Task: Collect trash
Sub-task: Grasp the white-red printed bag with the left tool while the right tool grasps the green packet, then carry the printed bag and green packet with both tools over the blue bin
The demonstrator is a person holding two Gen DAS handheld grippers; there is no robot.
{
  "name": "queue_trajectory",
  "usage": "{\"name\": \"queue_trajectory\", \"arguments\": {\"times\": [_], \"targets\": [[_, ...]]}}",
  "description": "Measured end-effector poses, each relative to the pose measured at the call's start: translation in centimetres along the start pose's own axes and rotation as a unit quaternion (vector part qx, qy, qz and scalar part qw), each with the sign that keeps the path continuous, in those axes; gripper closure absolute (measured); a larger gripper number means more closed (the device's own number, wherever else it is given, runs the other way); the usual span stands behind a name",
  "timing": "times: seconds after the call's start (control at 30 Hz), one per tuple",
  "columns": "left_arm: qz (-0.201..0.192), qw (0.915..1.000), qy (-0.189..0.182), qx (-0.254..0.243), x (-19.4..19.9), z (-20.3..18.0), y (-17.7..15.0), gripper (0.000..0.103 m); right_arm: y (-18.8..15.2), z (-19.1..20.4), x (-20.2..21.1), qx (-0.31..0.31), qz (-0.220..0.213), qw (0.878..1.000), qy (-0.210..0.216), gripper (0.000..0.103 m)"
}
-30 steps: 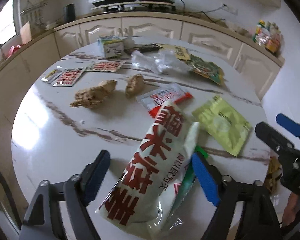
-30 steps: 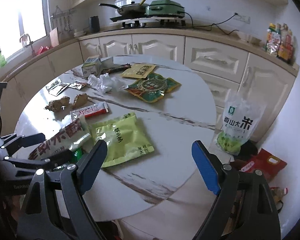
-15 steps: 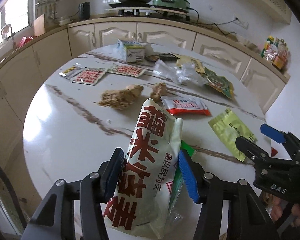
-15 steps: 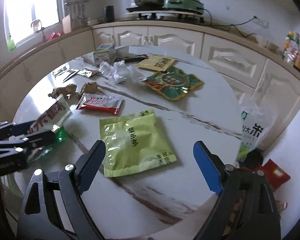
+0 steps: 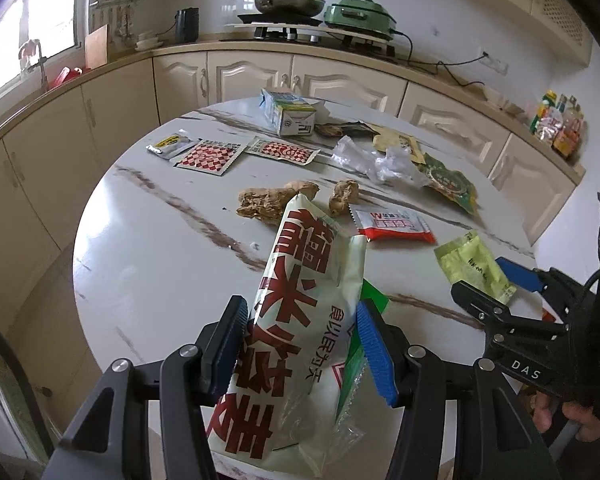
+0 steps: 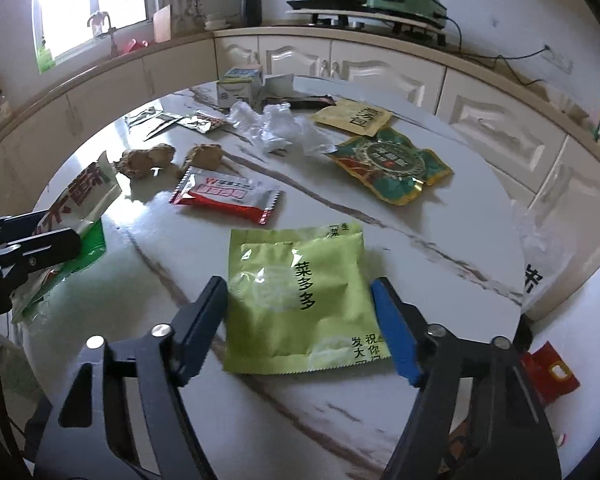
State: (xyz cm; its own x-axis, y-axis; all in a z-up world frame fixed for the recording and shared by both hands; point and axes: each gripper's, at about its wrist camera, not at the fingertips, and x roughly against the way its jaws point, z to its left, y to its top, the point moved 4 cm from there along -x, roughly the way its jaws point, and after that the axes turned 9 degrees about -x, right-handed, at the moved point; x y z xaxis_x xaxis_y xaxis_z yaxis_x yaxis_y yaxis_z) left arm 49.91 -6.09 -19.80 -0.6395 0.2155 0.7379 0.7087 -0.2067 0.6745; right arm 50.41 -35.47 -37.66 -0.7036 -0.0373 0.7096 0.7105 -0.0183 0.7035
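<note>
Kitchen setting: round white marble-veined counter [image 6: 380, 240] strewn with wrappers, cream cabinets curving behind it.

Left gripper [image 5: 300, 344]: jaws clenched on a tall white plastic snack bag with large red characters [image 5: 304, 312]; both pads press its sides. Bag stands tilted, its top leaning away from the jaws, and its green-edged lower end hangs toward the camera. In the right wrist view the same bag [image 6: 80, 196] is gripped at far left.

Right gripper [image 6: 300, 322]: jaws closing, pads not yet touching. Flat lime-green square foil packet [image 6: 300, 296] lies on the counter between them, its near edge level with the fingertips.

Beyond the right jaws: red-and-white sachet [image 6: 228, 196], then two brown ginger pieces [image 6: 148, 160], crumpled clear plastic film [image 6: 276, 128], dark green and gold pouch [image 6: 392, 168], small white and green carton [image 6: 240, 88] farthest out.

A hand [image 5: 576, 420] holds the right gripper's handle, low to the right of the left jaws.
</note>
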Motion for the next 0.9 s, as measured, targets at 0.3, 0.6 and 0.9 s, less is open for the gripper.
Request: {"name": "queue_trajectory", "arguments": {"times": [0.3,0.6,0.9], "targets": [[-0.015,0.9997,0.002,0.019,2.2,2.1,-0.4,0.051,-0.2,0.9,1.1,0.01,-0.014,1.0,-0.016,0.076],[-0.037,0.9985,0.001,0.041,5.4,5.5,-1.8,0.051,0.0,3.3,2.8,0.011,-0.027,1.0,-0.013,0.088],[-0.062,0.9939,0.032,0.086,9.1,12.1,-4.1,0.051,2.2,13.7,6.2,0.044,-0.071,0.995,0.063,0.088]]}}
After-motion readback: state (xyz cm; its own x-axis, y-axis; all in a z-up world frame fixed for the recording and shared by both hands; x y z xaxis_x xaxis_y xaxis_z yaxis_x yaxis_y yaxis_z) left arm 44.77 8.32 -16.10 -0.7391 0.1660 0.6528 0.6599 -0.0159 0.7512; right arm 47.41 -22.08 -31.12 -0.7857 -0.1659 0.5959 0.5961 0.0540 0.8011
